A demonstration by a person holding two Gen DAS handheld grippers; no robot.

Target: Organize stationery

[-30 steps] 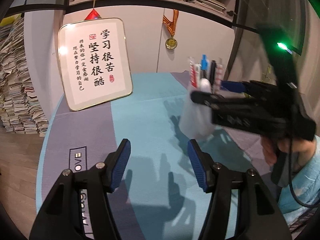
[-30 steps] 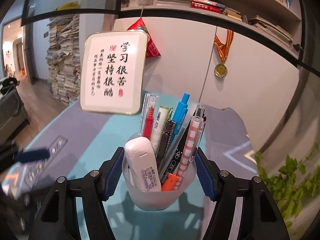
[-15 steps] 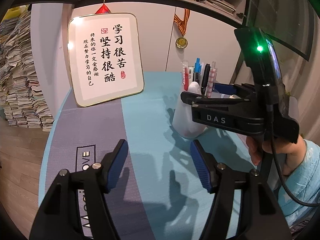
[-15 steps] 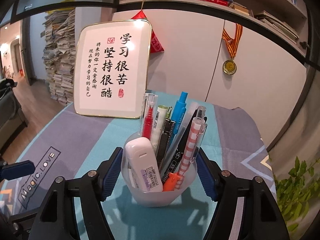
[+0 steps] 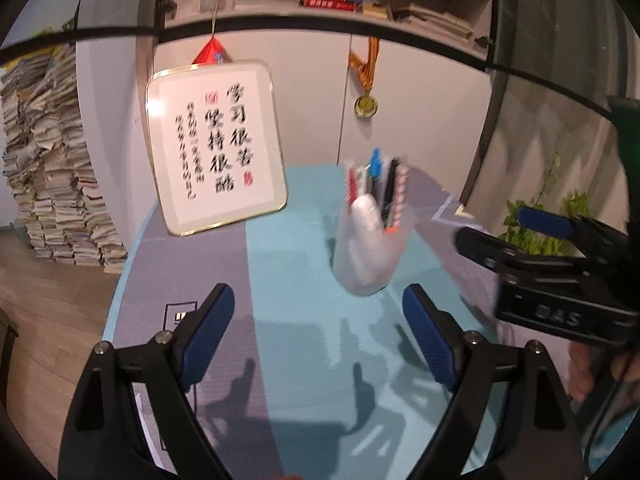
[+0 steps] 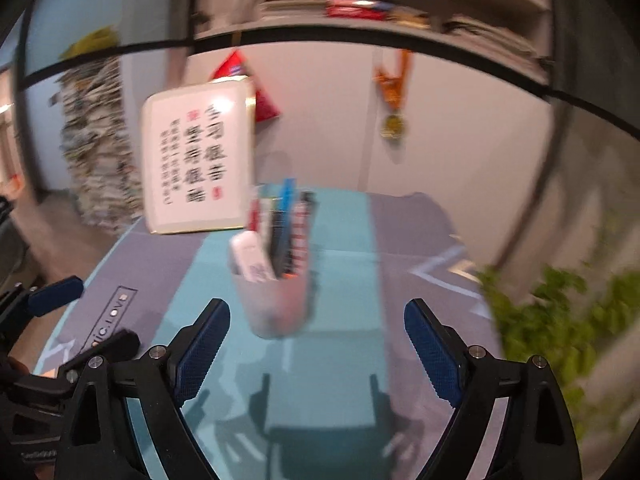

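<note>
A frosted pen cup [image 5: 366, 258] full of pens and a white correction tape stands upright on the teal and grey table mat [image 5: 292, 288]. It also shows in the right wrist view [image 6: 274, 300], blurred. My right gripper [image 6: 316, 346] is open and empty, drawn back from the cup, which stands free just beyond its fingertips. In the left wrist view the right gripper [image 5: 496, 230] is to the right of the cup. My left gripper [image 5: 318, 334] is open and empty over the mat, nearer than the cup.
A framed calligraphy board [image 5: 218, 146] leans against the wall at the back left of the table. A medal [image 5: 366, 104] hangs on the wall. A green plant [image 6: 560, 320] is off the table's right side. Paper stacks [image 5: 44, 168] stand at left.
My right gripper has opened and let go of the pen cup, then pulled back from it. The cup now stands alone on the mat. The left gripper's view has shifted a little.
</note>
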